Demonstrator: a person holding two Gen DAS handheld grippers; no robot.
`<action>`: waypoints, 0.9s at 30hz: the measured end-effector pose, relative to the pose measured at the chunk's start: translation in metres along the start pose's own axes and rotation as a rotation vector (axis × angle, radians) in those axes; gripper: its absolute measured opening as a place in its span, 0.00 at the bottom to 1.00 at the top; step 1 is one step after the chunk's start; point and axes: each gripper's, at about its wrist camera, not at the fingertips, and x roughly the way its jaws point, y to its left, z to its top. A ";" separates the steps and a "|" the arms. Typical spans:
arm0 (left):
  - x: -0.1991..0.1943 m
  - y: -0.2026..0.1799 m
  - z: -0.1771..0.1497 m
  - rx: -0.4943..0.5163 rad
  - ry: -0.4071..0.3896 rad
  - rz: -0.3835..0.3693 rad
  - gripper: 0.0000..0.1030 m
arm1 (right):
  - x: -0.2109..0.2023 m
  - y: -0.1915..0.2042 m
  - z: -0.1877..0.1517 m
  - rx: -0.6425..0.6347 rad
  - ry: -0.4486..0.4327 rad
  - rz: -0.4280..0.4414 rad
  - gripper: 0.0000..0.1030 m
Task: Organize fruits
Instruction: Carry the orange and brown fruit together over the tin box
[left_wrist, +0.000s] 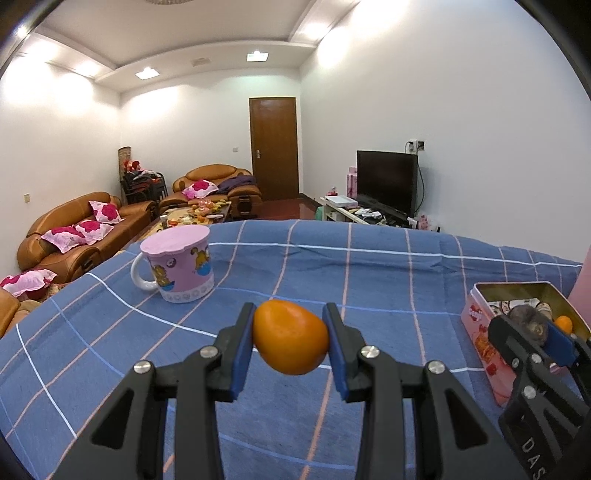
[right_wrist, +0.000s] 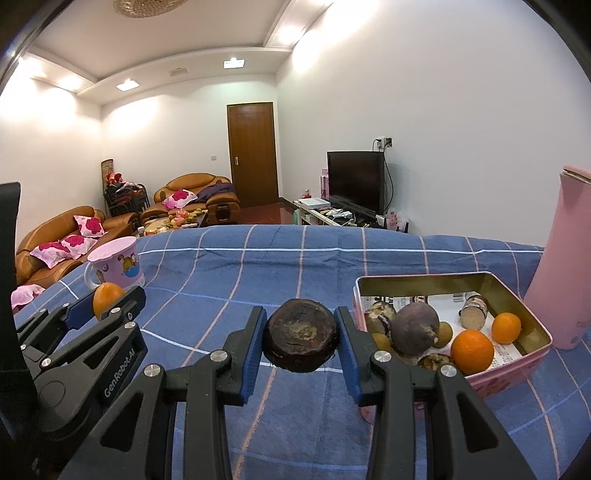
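left tool (left_wrist: 290, 341): orange (left_wrist: 290, 336) is clamped | right tool (right_wrist: 301, 338): dark round fruit (right_wrist: 301, 339) is clamped | tin (right_wrist: 532, 334) at 3 o'clock, near corner hidden

We see a table under a blue checked cloth (right_wrist: 295, 258). On it, at the left of the right wrist view, stands a lidded pink mug (right_wrist: 116, 264); at the right sits an open pink tin (right_wrist: 532, 354), touching a tall pink flask (right_wrist: 561, 266) at the edge.
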 end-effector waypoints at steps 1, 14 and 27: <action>-0.001 -0.002 0.000 0.000 0.000 -0.003 0.37 | -0.001 -0.001 -0.001 -0.003 -0.001 -0.001 0.39; -0.014 -0.023 -0.006 0.006 -0.007 -0.036 0.37 | -0.021 -0.023 -0.008 -0.037 -0.019 -0.020 0.39; -0.030 -0.045 -0.011 0.032 -0.028 -0.064 0.37 | -0.033 -0.039 -0.010 -0.044 -0.025 -0.027 0.39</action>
